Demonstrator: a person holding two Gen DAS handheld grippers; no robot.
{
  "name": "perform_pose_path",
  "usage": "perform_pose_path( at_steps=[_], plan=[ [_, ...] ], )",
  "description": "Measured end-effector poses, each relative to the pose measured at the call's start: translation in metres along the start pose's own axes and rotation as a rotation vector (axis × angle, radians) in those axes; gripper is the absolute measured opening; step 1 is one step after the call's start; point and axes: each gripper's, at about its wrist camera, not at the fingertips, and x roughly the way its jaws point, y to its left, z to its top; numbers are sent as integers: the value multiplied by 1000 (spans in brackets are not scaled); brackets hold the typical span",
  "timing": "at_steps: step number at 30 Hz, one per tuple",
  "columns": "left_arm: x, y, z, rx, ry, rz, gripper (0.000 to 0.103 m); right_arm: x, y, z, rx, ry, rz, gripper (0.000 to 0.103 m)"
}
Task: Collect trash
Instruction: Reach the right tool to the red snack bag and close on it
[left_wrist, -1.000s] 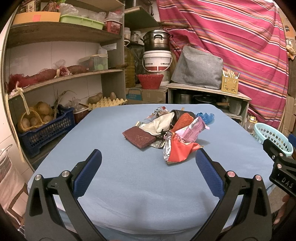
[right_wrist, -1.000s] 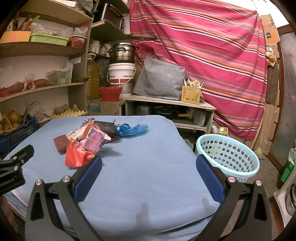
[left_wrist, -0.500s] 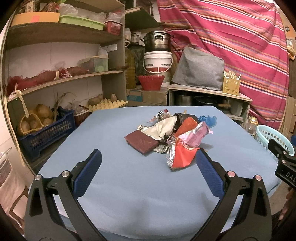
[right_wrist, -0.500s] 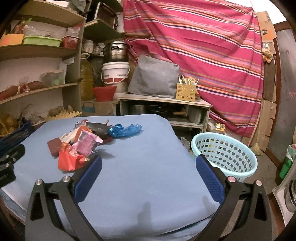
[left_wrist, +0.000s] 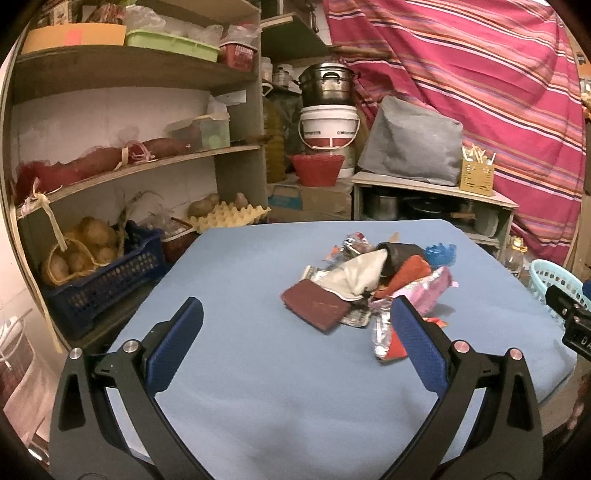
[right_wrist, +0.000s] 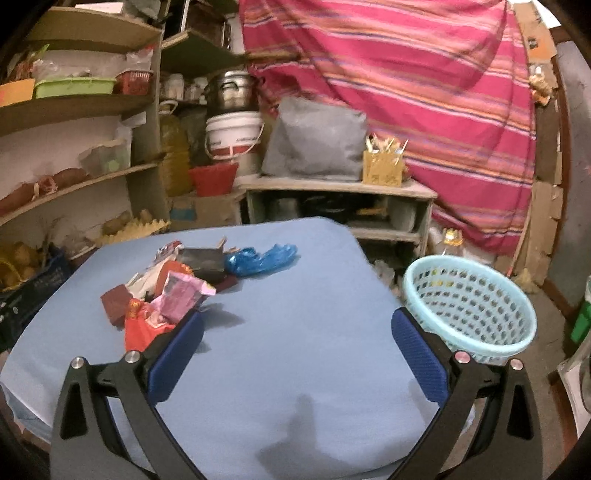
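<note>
We held both grippers over the near part of the blue table (right_wrist: 295, 295), short of the trash pile (left_wrist: 373, 284), and neither touched anything. The left gripper (left_wrist: 295, 343) had its jaws spread wide and empty, aimed so that the pile sat just beyond its right finger; we judged this a lining-up stance, the wide gap kept ready for loose, crumpled pieces. The right gripper (right_wrist: 295, 354) was likewise spread and empty, with the pile beyond its left finger.

The pile lay near the middle of the table, all of it in one heap: a maroon pad (left_wrist: 316, 308) on the pile's near-left edge, a white wrapper (left_wrist: 354, 275) lapping over it, a pink wrapper (right_wrist: 183, 295) and a red bag (right_wrist: 142, 328) on the side nearest us, a dark pouch (right_wrist: 201, 260) at the back. A blue bag (right_wrist: 258, 258) lay touching the pile's far-right side.

The basket (right_wrist: 469, 306) stood off the table, lower down and well to the right of the pile, seemingly empty, so we judged nothing had been collected yet. Its place on that side suited the right gripper for carrying. The red bag, nearest and on top, looked the easiest first pick, though thin foil might slip from the pads.
</note>
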Motion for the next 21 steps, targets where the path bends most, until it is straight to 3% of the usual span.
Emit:
perform_pose_path(
  at_steps=[10,15,21],
  plan=[
    [36,39,8,62,22,36,98,15,17,2,-10,-4,-46,99],
    [54,49,25,76,20,28,98,21,37,7,8,-16,-6,99],
    [76,57,19,45,54,16,98,41,82,-2,-88,83,1,99]
  ],
)
